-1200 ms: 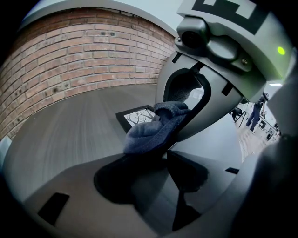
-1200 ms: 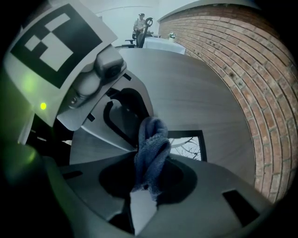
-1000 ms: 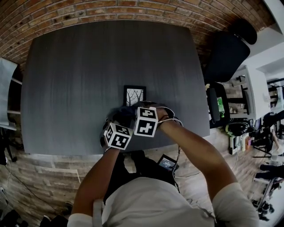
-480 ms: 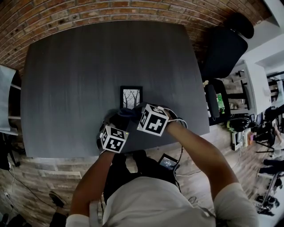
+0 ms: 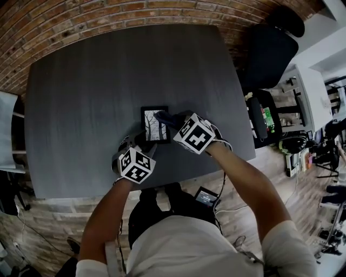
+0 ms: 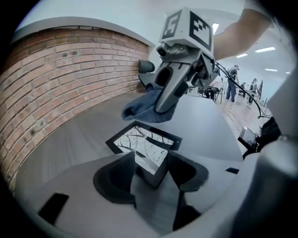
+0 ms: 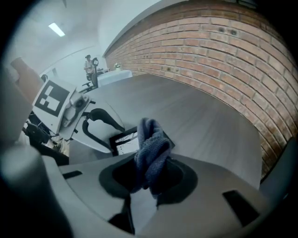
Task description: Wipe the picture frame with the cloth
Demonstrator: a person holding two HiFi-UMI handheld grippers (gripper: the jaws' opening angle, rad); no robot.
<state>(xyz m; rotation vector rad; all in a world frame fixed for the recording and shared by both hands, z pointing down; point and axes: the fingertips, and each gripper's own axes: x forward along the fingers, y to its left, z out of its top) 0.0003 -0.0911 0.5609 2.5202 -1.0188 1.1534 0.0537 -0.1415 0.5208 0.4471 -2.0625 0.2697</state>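
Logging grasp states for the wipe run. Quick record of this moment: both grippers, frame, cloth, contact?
left gripper: closed on the near corner of the picture frame
right gripper: closed on a bunched blue cloth
picture frame: black border, tree print, face up on the dark grey table
cloth vs frame: hangs over the frame's far edge; cannot tell whether it touches
surroundings: brick wall behind the table
stage: frame steadied, cloth at the frame, wipe contact not confirmed
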